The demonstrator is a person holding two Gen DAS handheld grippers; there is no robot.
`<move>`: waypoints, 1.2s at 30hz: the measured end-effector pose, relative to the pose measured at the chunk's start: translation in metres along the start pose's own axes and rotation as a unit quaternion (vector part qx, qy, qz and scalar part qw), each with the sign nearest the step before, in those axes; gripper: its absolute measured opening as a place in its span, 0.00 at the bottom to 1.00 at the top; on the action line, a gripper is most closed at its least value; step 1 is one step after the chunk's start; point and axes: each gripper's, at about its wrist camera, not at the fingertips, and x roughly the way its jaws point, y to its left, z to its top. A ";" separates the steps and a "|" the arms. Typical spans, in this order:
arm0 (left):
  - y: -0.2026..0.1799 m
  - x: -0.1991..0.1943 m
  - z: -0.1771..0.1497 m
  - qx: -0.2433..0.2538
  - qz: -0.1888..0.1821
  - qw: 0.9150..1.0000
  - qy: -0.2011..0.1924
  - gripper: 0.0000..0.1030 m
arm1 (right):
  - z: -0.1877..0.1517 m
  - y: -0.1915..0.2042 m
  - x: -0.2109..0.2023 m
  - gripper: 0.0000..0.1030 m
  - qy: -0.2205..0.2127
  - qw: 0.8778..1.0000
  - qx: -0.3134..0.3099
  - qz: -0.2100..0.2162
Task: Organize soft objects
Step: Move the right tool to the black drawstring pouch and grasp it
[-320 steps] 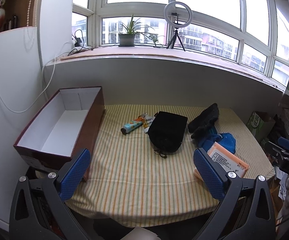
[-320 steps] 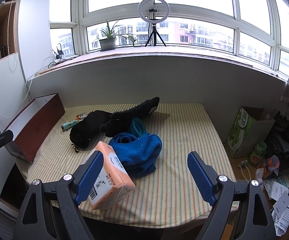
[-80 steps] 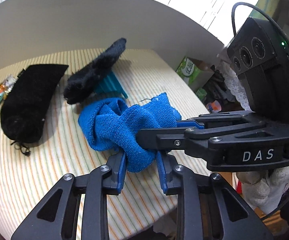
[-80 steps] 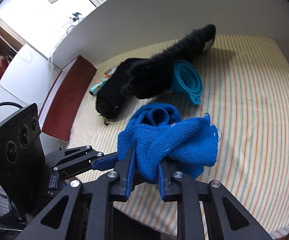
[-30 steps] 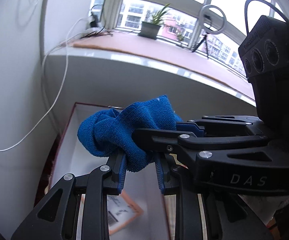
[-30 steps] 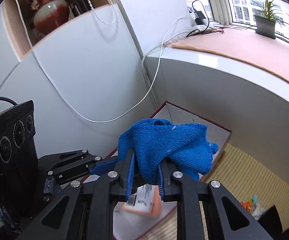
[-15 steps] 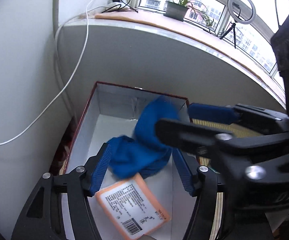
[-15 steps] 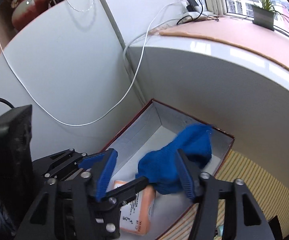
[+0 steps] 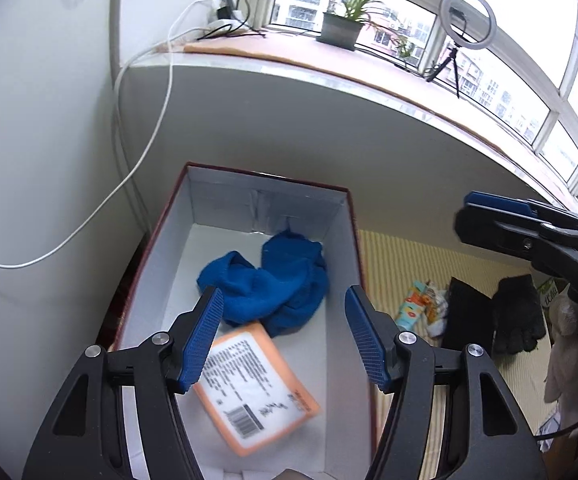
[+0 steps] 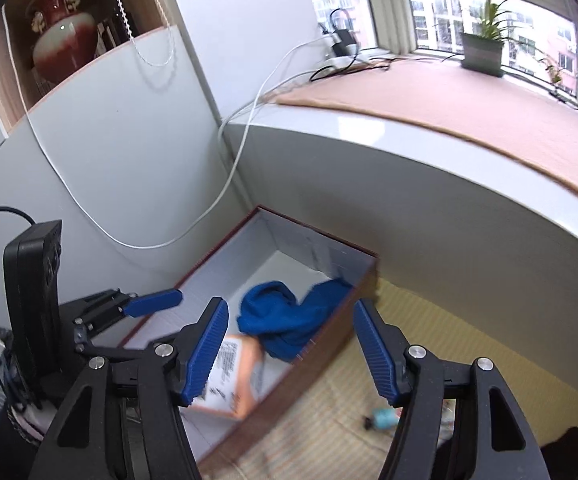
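Inside the box [image 9: 341, 216] my blue towel [image 9: 277, 280] touches an orange packet [image 9: 255, 388], its label too blurred to read; both my left tool [image 9: 281, 340] and right tool [image 10: 289, 352] gape, empty.

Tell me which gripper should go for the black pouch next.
Right, probably. Both grippers are open and empty above the box, where the blue towel lies. The right gripper sits on the table side, its camera over the striped cloth; the left gripper hangs over the box, farther from the black pouch.
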 end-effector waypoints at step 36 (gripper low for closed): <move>-0.186 0.054 -0.119 0.046 -0.149 0.984 0.088 0.61 | -0.140 -0.168 -0.016 0.66 0.117 0.986 0.092 -0.077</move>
